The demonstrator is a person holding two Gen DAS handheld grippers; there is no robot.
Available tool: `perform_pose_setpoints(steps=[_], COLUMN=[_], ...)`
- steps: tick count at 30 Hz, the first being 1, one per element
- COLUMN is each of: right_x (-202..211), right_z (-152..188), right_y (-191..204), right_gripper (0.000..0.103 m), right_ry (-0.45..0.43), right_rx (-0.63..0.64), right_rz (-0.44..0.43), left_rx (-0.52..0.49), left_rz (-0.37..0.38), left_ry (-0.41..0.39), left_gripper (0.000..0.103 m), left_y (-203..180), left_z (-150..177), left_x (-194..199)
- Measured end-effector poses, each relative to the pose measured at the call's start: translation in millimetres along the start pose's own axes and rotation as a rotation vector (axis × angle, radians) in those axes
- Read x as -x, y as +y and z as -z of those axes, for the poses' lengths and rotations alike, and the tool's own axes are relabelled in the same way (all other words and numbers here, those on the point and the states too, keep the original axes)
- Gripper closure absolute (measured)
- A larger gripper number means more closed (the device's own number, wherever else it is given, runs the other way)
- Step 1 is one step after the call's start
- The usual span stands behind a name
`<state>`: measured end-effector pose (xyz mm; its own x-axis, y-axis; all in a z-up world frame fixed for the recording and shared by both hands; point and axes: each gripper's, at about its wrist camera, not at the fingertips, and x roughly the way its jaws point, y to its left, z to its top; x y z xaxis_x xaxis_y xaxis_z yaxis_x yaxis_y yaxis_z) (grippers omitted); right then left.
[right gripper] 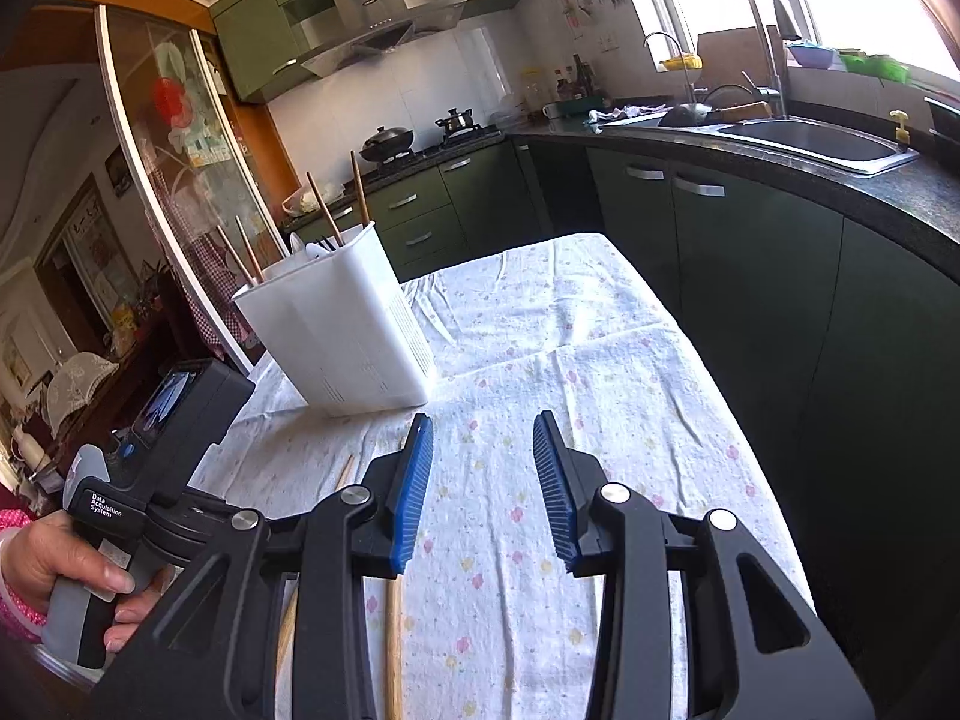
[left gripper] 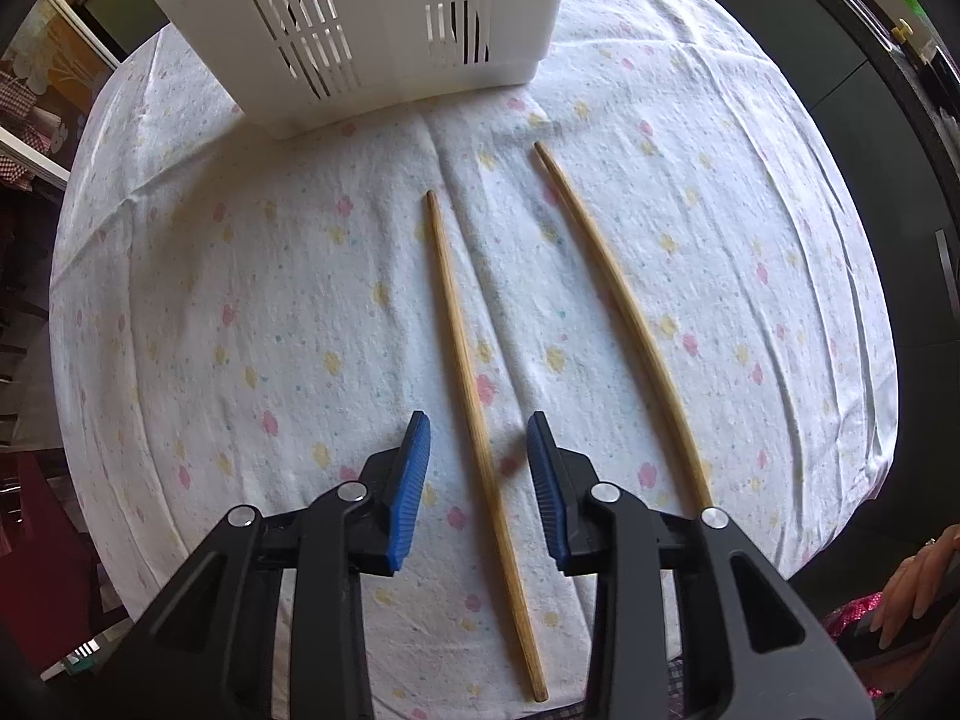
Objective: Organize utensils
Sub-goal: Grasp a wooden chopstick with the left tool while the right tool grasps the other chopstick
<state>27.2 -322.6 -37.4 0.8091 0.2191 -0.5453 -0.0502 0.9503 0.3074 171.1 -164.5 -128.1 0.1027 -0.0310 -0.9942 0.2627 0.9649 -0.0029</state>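
Note:
Two wooden chopsticks lie side by side on the flowered tablecloth (left gripper: 240, 312). In the left wrist view my left gripper (left gripper: 478, 420) points down over the left chopstick (left gripper: 462, 354); its blue pads (left gripper: 414, 480) straddle the stick without touching it, so it is open. The right chopstick (left gripper: 624, 312) lies free beside it. A white slotted utensil holder (left gripper: 360, 30) stands just beyond the tips. In the right wrist view my right gripper (right gripper: 483, 420) hovers open and empty over the cloth, in front of the holder (right gripper: 348, 330), which has several chopsticks (right gripper: 324, 210) standing in it.
A hand (right gripper: 72, 564) grips the left gripper's handle at the lower left. Dark green cabinets (right gripper: 780, 300) and a counter with a sink (right gripper: 810, 138) run close along the table's right edge. A glass sliding door (right gripper: 168, 168) stands behind the holder.

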Motion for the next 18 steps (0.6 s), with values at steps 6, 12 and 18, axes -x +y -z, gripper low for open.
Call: perform_pose_setpoints(steps=[6, 12, 18], right_x=[-11.8, -10.0, -12.1], right_z=[-10.8, -13.3, -14.2], right_y=[21.2, 34.8, 37.2], right_gripper=[0.067, 0.067, 0.067], right_ry=[0.063, 0.052, 0.052], right_rx=[0.091, 0.131, 0.139], right_rz=[0.010, 0.011, 0.020], left_rx=[-0.002, -0.011, -0.021], left_rz=[0.002, 0.007, 0.001], left_ry=[-0.009, -0.014, -0.016], left_gripper=[0.085, 0.087, 0.087], left_y=[-1.8, 5.7, 4.1], left_z=[0.9, 2.5, 4.1], left_x=[1.9, -1.8, 1.8])
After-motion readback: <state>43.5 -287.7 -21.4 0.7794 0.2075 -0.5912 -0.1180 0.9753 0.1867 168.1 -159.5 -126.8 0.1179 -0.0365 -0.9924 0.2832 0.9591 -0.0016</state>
